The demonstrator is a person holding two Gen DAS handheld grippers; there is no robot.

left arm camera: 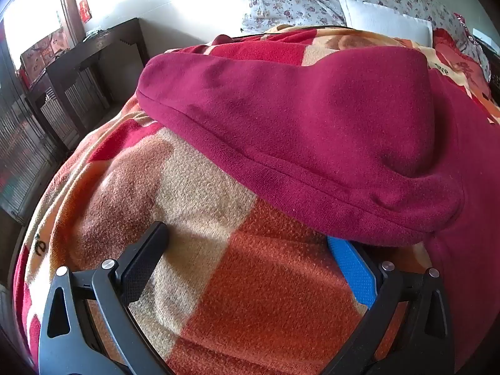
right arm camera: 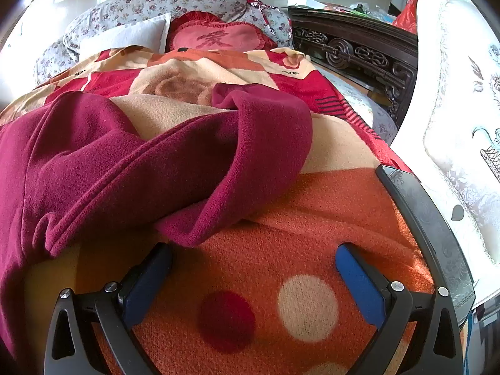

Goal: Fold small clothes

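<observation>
Blanket (left arm camera: 218, 281) under garment (left arm camera: 312, 131) hiding left gripper (left arm camera: 250, 247) fingertip.

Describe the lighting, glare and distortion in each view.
Left wrist view: the window and wall are blown out white; fisheye bulges the blanket; the left tool casts a shadow beside its finger. Right wrist view: evener light, a soft shadow under the maroon garment, and a curved headboard near the rim.
</observation>
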